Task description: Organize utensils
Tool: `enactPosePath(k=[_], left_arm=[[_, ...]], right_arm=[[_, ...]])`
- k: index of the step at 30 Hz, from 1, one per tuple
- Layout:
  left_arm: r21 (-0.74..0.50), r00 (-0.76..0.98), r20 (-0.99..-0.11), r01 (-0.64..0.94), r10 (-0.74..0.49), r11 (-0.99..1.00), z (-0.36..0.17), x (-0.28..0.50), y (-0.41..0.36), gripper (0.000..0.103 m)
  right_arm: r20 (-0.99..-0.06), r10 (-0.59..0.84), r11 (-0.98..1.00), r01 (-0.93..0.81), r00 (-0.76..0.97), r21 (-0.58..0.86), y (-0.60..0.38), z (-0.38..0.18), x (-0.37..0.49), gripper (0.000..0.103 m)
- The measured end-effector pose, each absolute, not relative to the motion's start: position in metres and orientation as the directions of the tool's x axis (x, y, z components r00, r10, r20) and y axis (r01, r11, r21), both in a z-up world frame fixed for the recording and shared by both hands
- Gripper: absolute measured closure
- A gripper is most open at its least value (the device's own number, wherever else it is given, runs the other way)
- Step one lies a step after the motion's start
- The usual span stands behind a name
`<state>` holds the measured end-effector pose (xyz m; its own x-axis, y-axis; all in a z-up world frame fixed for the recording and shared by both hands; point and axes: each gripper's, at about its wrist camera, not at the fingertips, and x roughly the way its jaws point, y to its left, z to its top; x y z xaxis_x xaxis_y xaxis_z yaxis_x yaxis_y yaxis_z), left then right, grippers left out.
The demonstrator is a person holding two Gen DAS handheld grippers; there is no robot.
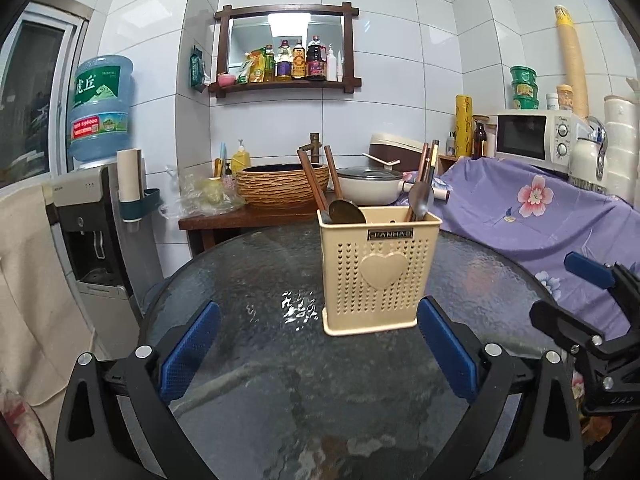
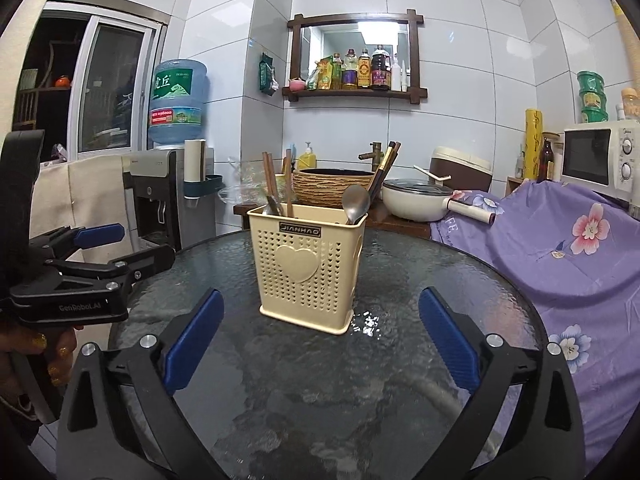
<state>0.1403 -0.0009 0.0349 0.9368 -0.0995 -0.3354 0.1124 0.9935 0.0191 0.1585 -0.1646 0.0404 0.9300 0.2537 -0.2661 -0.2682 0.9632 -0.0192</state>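
Observation:
A cream perforated utensil holder (image 1: 374,270) (image 2: 306,266) with a heart on its front stands upright on the round glass table (image 1: 260,272) (image 2: 420,272). Wooden-handled utensils (image 1: 320,184) (image 2: 272,184) lean in its left side; a metal spoon (image 1: 420,200) (image 2: 355,202) and chopsticks (image 2: 384,168) stand in its right side. My left gripper (image 1: 318,344) is open, empty, and a short way in front of the holder. My right gripper (image 2: 320,336) is open and empty too, just short of the holder. Each gripper shows at the edge of the other's view.
Behind the table stand a wooden counter with a woven basin (image 1: 282,186), a lidded white pan (image 1: 368,188) and a rice cooker (image 2: 460,168). A purple floral cloth (image 1: 540,208) covers the right side, a microwave (image 1: 532,138) above it. A water dispenser (image 1: 92,216) stands left.

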Motion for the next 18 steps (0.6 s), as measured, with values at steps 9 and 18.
enactPosePath(k=[9,18], left_arm=[[0.047,0.938,-0.337,0.104,-0.083,0.993,0.012,0.085,-0.003,0.007],[-0.015,0.937,-0.335,0.101,-0.100,0.995,-0.002,0.038,0.008,0.007]], right_arm=[[-0.244,0.293,0.953,-0.304,0.924,-0.010,-0.158,0.030,0.095,0.006],[-0.203,0.275,0.960,-0.281,0.940,-0.001,-0.162,0.017,0.039,0.006]])
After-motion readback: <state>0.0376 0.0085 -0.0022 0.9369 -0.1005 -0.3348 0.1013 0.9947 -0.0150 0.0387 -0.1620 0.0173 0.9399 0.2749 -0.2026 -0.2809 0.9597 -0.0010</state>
